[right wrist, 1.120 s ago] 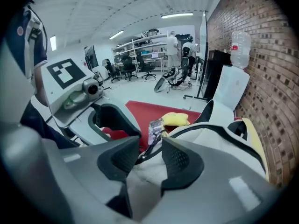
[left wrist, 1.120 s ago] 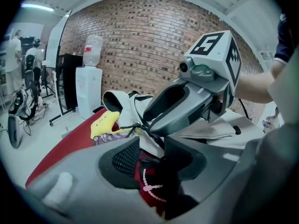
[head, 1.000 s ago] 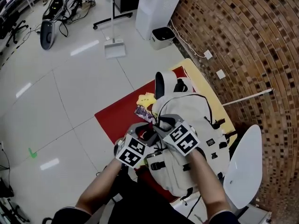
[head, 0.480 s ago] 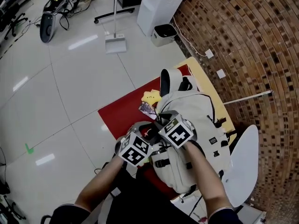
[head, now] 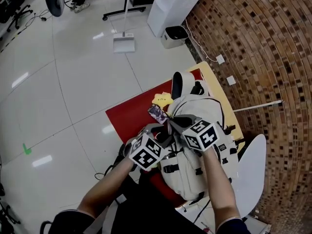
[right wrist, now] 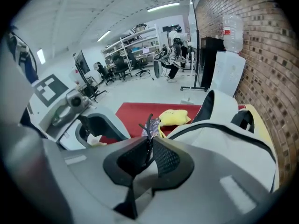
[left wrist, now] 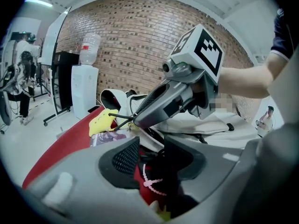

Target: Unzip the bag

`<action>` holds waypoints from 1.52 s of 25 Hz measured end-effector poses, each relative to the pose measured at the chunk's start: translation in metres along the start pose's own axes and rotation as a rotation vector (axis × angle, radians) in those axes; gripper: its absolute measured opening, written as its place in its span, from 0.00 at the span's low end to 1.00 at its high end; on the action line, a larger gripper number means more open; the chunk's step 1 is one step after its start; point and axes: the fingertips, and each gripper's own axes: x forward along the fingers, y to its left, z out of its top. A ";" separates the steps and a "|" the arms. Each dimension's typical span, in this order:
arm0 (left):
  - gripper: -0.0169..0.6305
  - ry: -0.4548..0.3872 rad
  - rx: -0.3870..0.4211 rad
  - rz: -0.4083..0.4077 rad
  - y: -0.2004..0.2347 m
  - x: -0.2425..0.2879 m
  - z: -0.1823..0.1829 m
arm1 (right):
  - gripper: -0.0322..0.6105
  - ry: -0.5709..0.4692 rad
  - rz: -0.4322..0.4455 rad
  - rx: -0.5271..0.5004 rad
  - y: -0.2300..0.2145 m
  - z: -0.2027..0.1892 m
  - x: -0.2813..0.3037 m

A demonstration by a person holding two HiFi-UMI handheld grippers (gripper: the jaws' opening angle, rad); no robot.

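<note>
Black zip cord (right wrist: 149, 123) in right tool (right wrist: 150, 146), jaws closing, wide a second ago.

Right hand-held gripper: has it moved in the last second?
Yes. In the head view the right hand-held gripper has edged forward over the backpack toward the yellow toy, jaws closing on the black zipper cord.

- The head view is taken from high above and steeply downward, with the bag (head: 202, 108) on the red mat (head: 129, 116) seen from well off.
- The left gripper view is taken low beside the bag, faced toward the brick wall (left wrist: 140, 36).
- The right gripper view is taken close over the bag, faced along that wall into the open room.
- Bag, mat and water dispenser (head: 175, 1) are shared by all three.
</note>
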 end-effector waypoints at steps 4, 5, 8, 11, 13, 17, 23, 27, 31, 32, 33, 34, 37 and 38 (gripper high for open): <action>0.29 0.002 -0.011 -0.011 -0.005 0.017 0.009 | 0.11 -0.061 0.024 0.033 -0.004 0.005 -0.009; 0.29 0.014 -0.018 -0.016 -0.005 0.023 0.008 | 0.11 -0.069 0.031 0.034 -0.003 0.006 -0.010; 0.29 0.032 -0.053 -0.036 -0.004 0.032 0.007 | 0.11 -0.086 0.044 0.031 -0.002 0.006 -0.013; 0.28 0.039 -0.085 -0.046 -0.003 0.039 0.004 | 0.11 -0.094 0.042 0.032 -0.008 0.003 -0.013; 0.26 0.045 -0.089 -0.055 -0.003 0.041 0.003 | 0.11 -0.098 0.040 0.041 -0.014 0.001 -0.013; 0.21 0.050 -0.085 -0.066 -0.004 0.038 0.005 | 0.11 -0.114 0.041 0.064 -0.023 -0.001 -0.013; 0.15 0.055 -0.091 -0.059 -0.005 0.035 0.007 | 0.12 -0.142 0.050 0.057 -0.029 0.002 -0.012; 0.08 0.056 -0.107 -0.048 -0.002 0.032 0.006 | 0.12 -0.185 0.047 0.070 -0.039 0.009 -0.016; 0.06 0.062 -0.108 -0.041 -0.001 0.031 0.005 | 0.12 -0.202 0.053 0.064 -0.043 0.013 -0.015; 0.05 0.063 -0.109 -0.039 -0.001 0.031 0.005 | 0.12 -0.213 0.054 0.071 -0.045 0.015 -0.015; 0.05 0.063 -0.112 -0.038 -0.001 0.030 0.005 | 0.12 -0.220 0.056 0.075 -0.046 0.016 -0.016; 0.05 0.063 -0.115 -0.039 -0.001 0.029 0.005 | 0.12 -0.224 0.059 0.075 -0.047 0.017 -0.016; 0.05 0.067 -0.107 -0.035 0.000 0.027 0.006 | 0.12 -0.236 0.066 0.073 -0.050 0.020 -0.016; 0.05 0.068 -0.105 -0.033 0.000 0.026 0.006 | 0.12 -0.243 0.069 0.077 -0.052 0.021 -0.016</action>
